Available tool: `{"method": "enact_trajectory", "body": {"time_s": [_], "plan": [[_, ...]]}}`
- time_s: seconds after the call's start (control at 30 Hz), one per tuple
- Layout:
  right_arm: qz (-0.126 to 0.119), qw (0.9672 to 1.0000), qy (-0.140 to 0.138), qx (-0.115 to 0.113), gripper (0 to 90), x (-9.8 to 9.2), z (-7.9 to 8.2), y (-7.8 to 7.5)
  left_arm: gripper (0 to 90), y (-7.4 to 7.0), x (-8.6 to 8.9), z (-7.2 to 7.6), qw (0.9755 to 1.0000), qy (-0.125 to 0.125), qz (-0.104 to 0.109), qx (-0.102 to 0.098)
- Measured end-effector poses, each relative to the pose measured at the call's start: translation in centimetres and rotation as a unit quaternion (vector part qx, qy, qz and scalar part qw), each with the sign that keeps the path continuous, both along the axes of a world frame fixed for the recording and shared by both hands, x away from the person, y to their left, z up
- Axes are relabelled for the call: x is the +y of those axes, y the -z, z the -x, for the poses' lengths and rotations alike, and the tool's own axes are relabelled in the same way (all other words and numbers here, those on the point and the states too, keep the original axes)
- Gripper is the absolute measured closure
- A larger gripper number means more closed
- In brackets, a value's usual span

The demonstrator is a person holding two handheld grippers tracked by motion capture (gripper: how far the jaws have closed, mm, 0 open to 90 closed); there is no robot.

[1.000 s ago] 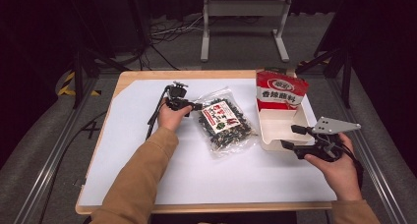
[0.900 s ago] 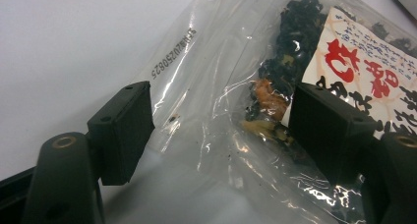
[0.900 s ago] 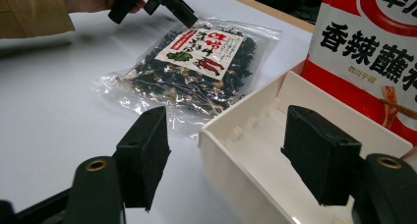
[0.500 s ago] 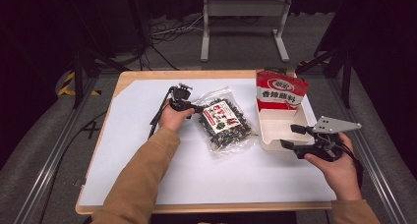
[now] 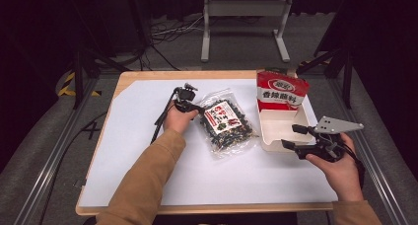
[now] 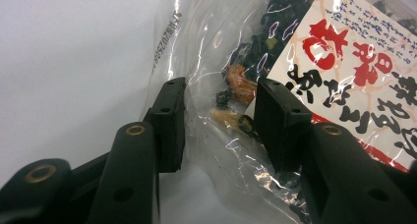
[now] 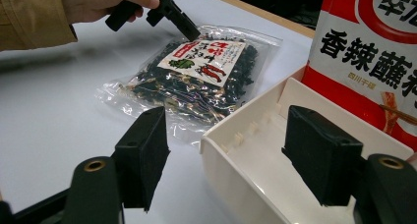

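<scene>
The left gripper (image 6: 216, 116) has just been closing on the clear bag's (image 5: 226, 124) corner – pads not yet pressing; the right gripper (image 7: 231, 155) (open wide) straddles the white tray's (image 7: 255, 184) wall.

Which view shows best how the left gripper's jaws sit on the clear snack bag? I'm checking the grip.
The left gripper view: the left gripper straddles a fold of the clear snack bag, jaws just closing. The high view shows it small; the right gripper view, from afar.

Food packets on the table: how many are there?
2. A clear packet of dark dried food lies mid-table at the left claw; a red seasoning packet stands in the white box.
</scene>
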State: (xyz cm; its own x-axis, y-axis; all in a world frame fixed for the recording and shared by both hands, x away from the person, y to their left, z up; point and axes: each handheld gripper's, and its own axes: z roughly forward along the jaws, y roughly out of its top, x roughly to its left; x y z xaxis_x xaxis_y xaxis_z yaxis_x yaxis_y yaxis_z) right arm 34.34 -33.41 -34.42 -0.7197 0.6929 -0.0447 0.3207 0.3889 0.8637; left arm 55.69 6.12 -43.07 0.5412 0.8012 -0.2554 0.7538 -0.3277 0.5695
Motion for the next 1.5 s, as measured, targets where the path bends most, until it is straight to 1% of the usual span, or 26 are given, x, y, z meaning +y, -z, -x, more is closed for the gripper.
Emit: {"method": "enact_trajectory", "body": {"time_s": [0.1, 0.13, 0.2, 0.27, 0.4, 0.53, 0.57, 0.6, 0.63, 0.67, 0.7, 0.73, 0.77, 0.8, 0.83, 0.87, 0.93, 1.03, 1.1, 1.13, 1.27, 1.37, 1.4, 1.43, 1.47, 1.5], "plan": [[0.000, 1.0000, 0.000, 0.001, 32.4, 0.0, -0.1, 0.0, 63.6, 0.1, 0.3, -0.1, 1.0000, -0.004, 0.006, 0.001], [0.000, 1.0000, 0.000, 0.001, 32.4, 0.0, -0.1, 0.1, 67.1, 0.1, 0.4, -0.1, 1.0000, -0.005, 0.006, 0.001], [0.000, 1.0000, 0.000, 0.001, 32.4, 0.0, -0.1, 0.0, 72.1, 0.2, 0.6, -0.1, 0.9999, -0.007, 0.015, 0.000], [0.000, 1.0000, 0.001, 0.001, 32.4, 0.0, -0.1, 0.0, 75.2, 0.2, 0.6, -0.1, 0.9999, -0.008, 0.013, -0.002], [0.000, 1.0000, 0.001, 0.000, 32.5, -0.1, 0.0, 0.0, 79.1, 0.1, 0.5, 0.0, 0.9999, -0.013, 0.008, -0.004], [-0.002, 1.0000, 0.002, 0.002, 32.8, -0.1, 0.0, 0.1, 83.8, -0.1, 0.9, -0.1, 0.9997, -0.015, 0.018, 0.000], [-0.003, 1.0000, 0.002, 0.002, 33.1, -0.2, 0.0, 0.1, 84.5, -0.2, 1.0, -0.1, 0.9998, -0.013, 0.018, 0.000], [-0.003, 1.0000, 0.002, 0.002, 33.9, -0.2, 0.0, 0.1, 85.2, -0.4, 1.0, 0.0, 0.9998, -0.015, 0.017, -0.002], [-0.003, 1.0000, 0.001, 0.003, 34.4, -0.2, 0.0, 0.1, 85.8, -0.7, 1.1, 0.1, 0.9998, -0.011, 0.014, -0.004], [-0.003, 1.0000, 0.001, 0.004, 34.8, -0.3, 0.0, 0.1, 86.2, -0.9, 1.2, 0.2, 0.9998, -0.012, 0.016, -0.006], [-0.003, 1.0000, 0.001, 0.005, 35.1, -0.3, 0.0, 0.1, 86.7, -1.2, 1.3, 0.4, 0.9998, -0.009, 0.015, -0.012], [-0.003, 1.0000, 0.001, 0.005, 35.5, -0.3, 0.0, 0.1, 87.0, -1.2, 1.3, 0.4, 0.9998, -0.009, 0.015, -0.012], [-0.003, 1.0000, 0.001, 0.005, 35.7, -0.3, 0.0, 0.1, 87.2, -1.7, 1.6, 0.6, 0.9996, -0.005, 0.019, -0.019], [-0.003, 1.0000, 0.001, 0.005, 35.7, -0.3, 0.0, 0.1, 87.3, -1.7, 1.6, 0.6, 0.9996, -0.005, 0.019, -0.019], [-0.003, 1.0000, 0.001, 0.005, 35.8, -0.3, 0.0, 0.1, 87.3, -2.2, 1.8, 0.9, 0.9993, -0.001, 0.023, -0.028], [-0.004, 1.0000, 0.001, 0.004, 35.9, -0.3, 0.1, 0.0, 87.5, -2.6, 1.9, 1.1, 0.9991, -0.002, 0.022, -0.035], [-0.004, 1.0000, 0.000, 0.004, 35.9, -0.2, 0.1, 0.0, 87.6, -3.4, 2.2, 1.5, 0.9986, 0.001, 0.026, -0.046], [-0.003, 1.0000, -0.001, 0.002, 36.0, -0.1, 0.1, -0.1, 87.8, -4.5, 2.6, 2.2, 0.9976, 0.005, 0.031, -0.062], [-0.003, 1.0000, -0.002, 0.001, 36.0, 0.0, 0.1, -0.1, 88.0, -5.3, 2.9, 2.7, 0.9963, 0.009, 0.036, -0.078], [-0.003, 1.0000, -0.002, 0.001, 36.0, 0.0, 0.1, -0.1, 88.0, -5.3, 2.9, 2.7, 0.9963, 0.009, 0.036, -0.078], [-0.003, 1.0000, -0.002, 0.000, 36.2, 0.0, 0.1, -0.2, 88.2, -6.8, 3.6, 3.8, 0.9941, 0.009, 0.047, -0.097], [-0.003, 1.0000, -0.004, -0.001, 36.6, 0.1, 0.1, -0.3, 88.3, -8.1, 4.0, 4.8, 0.9910, 0.014, 0.056, -0.121], [-0.003, 1.0000, -0.004, -0.001, 36.6, 0.1, 0.1, -0.3, 88.4, -8.1, 4.0, 4.8, 0.9910, 0.014, 0.056, -0.121], [-0.003, 1.0000, -0.004, -0.002, 36.8, 0.1, 0.1, -0.3, 88.4, -8.4, 4.1, 5.1, 0.9898, 0.018, 0.057, -0.129], [-0.002, 1.0000, -0.005, -0.003, 37.3, 0.2, 0.1, -0.3, 88.4, -9.1, 4.2, 5.7, 0.9879, 0.023, 0.059, -0.142], [-0.002, 1.0000, -0.005, -0.003, 37.3, 0.2, 0.1, -0.3, 88.4, -9.1, 4.2, 5.7, 0.9879, 0.023, 0.059, -0.142]]}}
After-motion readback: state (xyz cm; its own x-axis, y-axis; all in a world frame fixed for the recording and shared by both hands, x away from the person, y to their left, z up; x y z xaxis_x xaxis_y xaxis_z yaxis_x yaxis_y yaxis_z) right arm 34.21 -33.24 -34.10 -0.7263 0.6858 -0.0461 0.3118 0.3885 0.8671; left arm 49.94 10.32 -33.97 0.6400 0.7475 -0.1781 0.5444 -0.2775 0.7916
